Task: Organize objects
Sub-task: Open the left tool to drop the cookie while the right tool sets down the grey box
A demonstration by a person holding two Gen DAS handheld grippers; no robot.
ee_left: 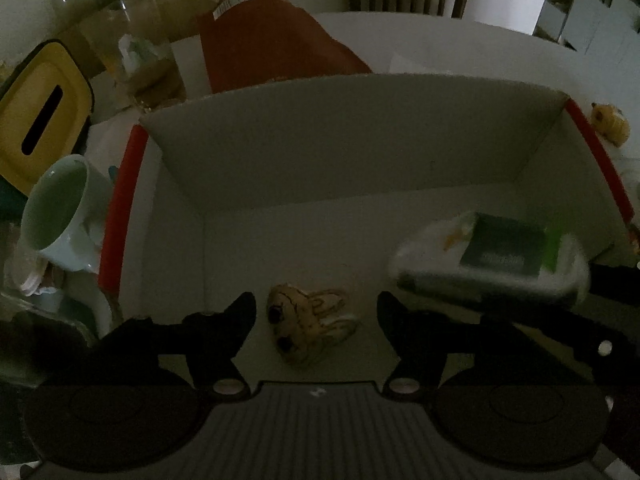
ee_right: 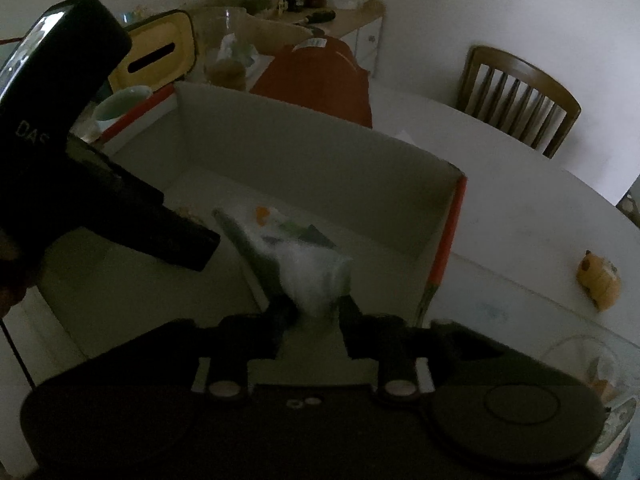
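White crinkled plastic packet [ee_right: 316,276] with a dark green label sits pinched in the right gripper [ee_right: 314,312] jaws, inside the white cardboard box [ee_left: 320,152] with red rims. Left gripper [ee_left: 316,312] jaws stand wide over a small cream animal-shaped toy [ee_left: 310,320] on the box floor. A second cream toy [ee_right: 598,278] lies on the white worktop [ee_right: 520,200], outside the box.

The left wrist view looks down and forward from close above the near edge of the open white box [ee_left: 360,168], facing its far wall; the right wrist view looks from over the box's near right corner, angled left across it [ee_right: 312,160]; both share the box interior, the tabletop's [ee_right: 500,208] far edge and the chair [ee_right: 516,96].
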